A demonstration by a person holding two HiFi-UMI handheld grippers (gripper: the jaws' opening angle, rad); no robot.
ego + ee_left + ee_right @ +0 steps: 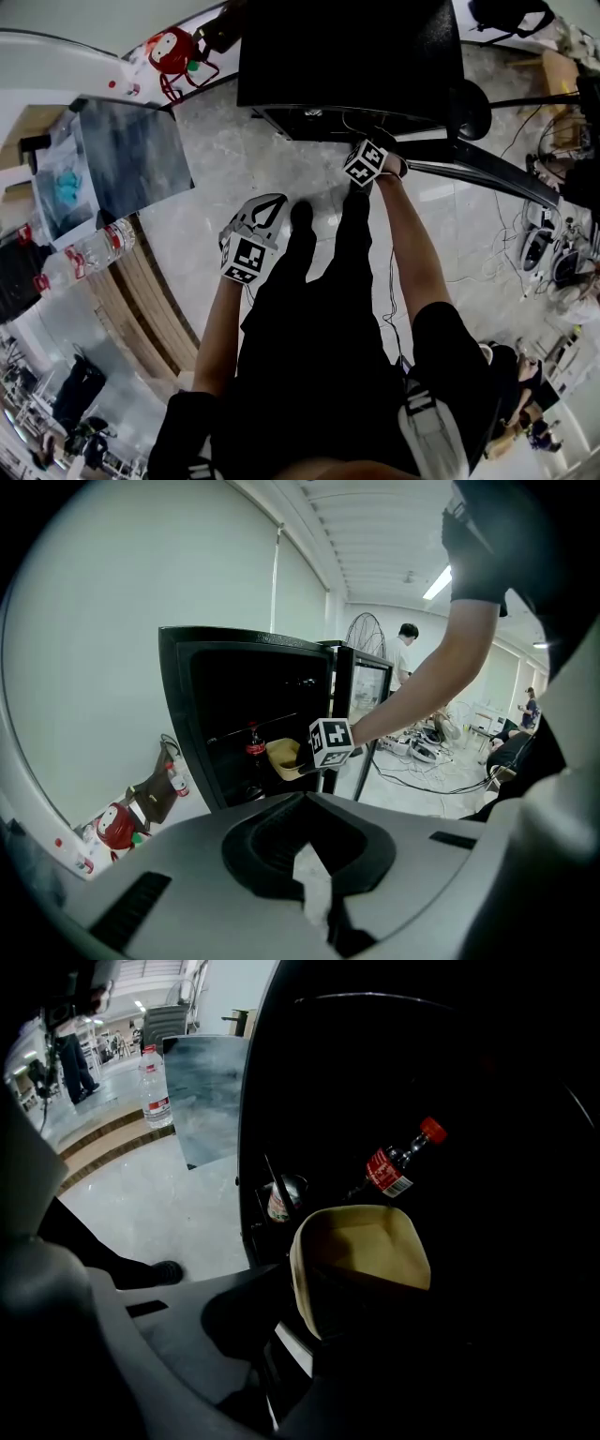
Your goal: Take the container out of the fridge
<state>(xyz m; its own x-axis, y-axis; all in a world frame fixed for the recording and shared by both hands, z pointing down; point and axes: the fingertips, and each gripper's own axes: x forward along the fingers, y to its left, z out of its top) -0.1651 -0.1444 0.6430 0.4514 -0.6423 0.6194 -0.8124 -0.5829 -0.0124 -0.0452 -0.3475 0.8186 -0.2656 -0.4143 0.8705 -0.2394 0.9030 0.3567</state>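
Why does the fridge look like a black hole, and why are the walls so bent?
Right gripper view: the fridge interior is unlit; only the beige container and cola bottle catch light. Left gripper view: bright room, wide-angle lens curves the wall. Head view: same bending, fridge top plain black.

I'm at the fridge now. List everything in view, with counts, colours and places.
fridge: one, black, door open, ahead of the person
container: one, tan, at the fridge opening
cola bottle: one, dark with a red cap, inside the fridge behind the container
water bottles: two, clear with red labels, on the wooden ledge at left
toy: one, red, on the floor beside the fridge
right hand-held gripper: shut on the container's rim
left hand-held gripper: shut, empty, away from the fridge
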